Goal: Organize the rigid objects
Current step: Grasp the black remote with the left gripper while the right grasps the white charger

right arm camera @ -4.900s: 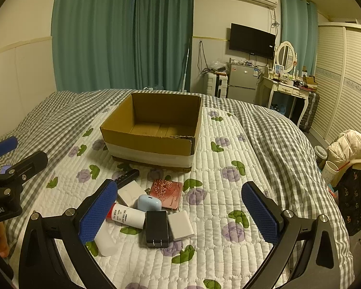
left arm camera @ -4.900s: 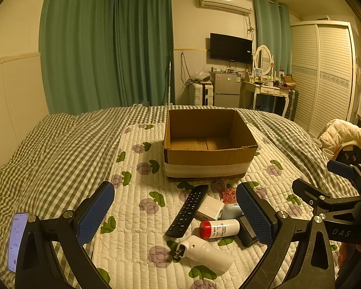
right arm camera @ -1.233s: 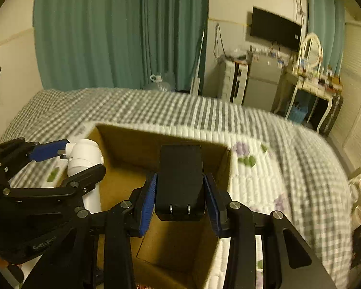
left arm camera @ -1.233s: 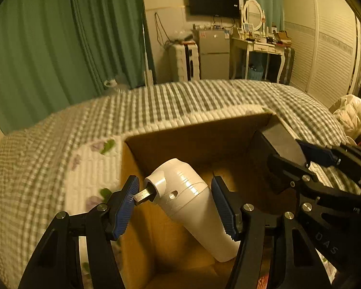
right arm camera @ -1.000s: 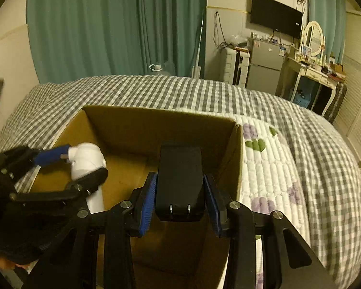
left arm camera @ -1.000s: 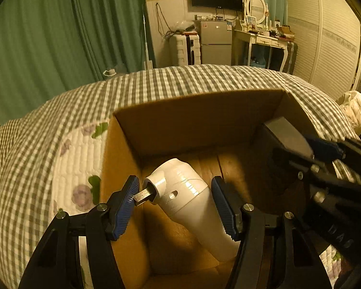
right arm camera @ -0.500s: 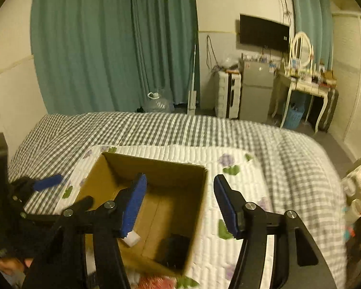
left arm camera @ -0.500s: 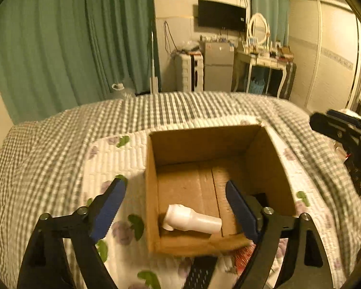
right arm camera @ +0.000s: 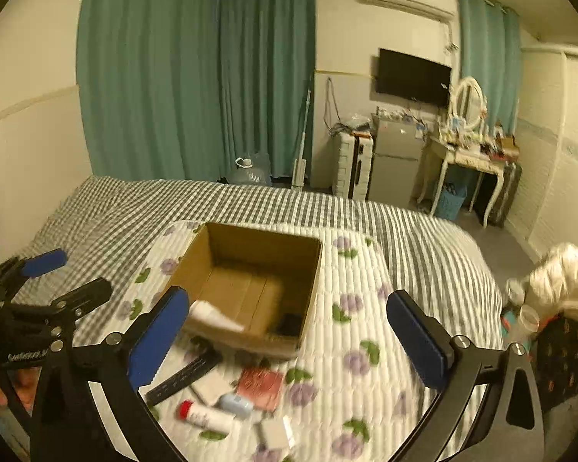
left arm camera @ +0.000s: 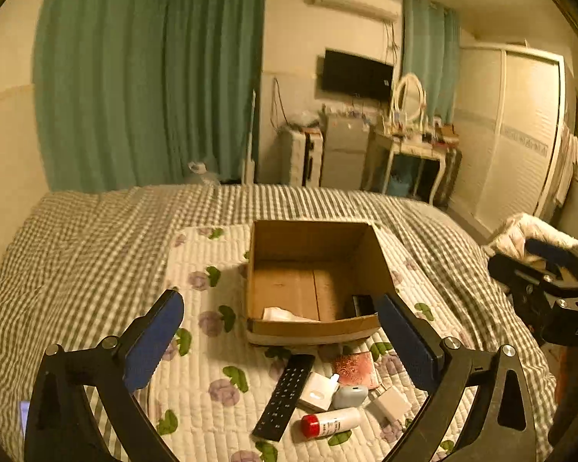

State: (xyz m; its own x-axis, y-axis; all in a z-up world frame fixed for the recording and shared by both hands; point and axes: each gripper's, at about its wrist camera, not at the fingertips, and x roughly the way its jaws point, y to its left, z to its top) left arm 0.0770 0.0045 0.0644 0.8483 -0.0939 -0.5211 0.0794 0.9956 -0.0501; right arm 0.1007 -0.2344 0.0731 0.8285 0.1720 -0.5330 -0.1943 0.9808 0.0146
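Looking down from both wrist cams at the bed [left arm camera: 77,254], checked grey cover with a white floral quilted mat [left arm camera: 212,350] on top. Cardboard box [left arm camera: 370,265] sits on the mat, open top, at 12 o'clock from the left gripper and roughly 11 o'clock from the right one. Inside the box: white dispenser [left arm camera: 279,313] lying on its side against the near-left wall, black adapter [left arm camera: 362,304] in the near-right corner; the right cam shows the same two, white dispenser [right arm camera: 212,317] at the near-left and black adapter [right arm camera: 289,323] by the right wall. Left gripper [left arm camera: 281,346] has its jaws spread wide, nothing between them, held above the loose pile. Right gripper [right arm camera: 289,340] likewise spread wide and holding nothing; it shows at 3 o'clock in the left cam, and the left one shows at 9 o'clock in the right cam. Loose items on the mat just in front of the box, at 6 o'clock: black remote [left arm camera: 285,396] lying lengthwise, pointing toward the box; pink patterned card case [left arm camera: 354,369] to its right, nearest the box; white cube charger [left arm camera: 318,392] touching the remote's right side; pale blue case [left arm camera: 350,394] just right of that; white tube with red cap [left arm camera: 331,423] lying crosswise nearest the camera, cap end toward the remote; small white square block [left arm camera: 391,406] at the right end of the pile. Right cam is motion-blurred, so pile detail there is poor. Phone edge [left arm camera: 24,417] at 8 o'clock on the cover.
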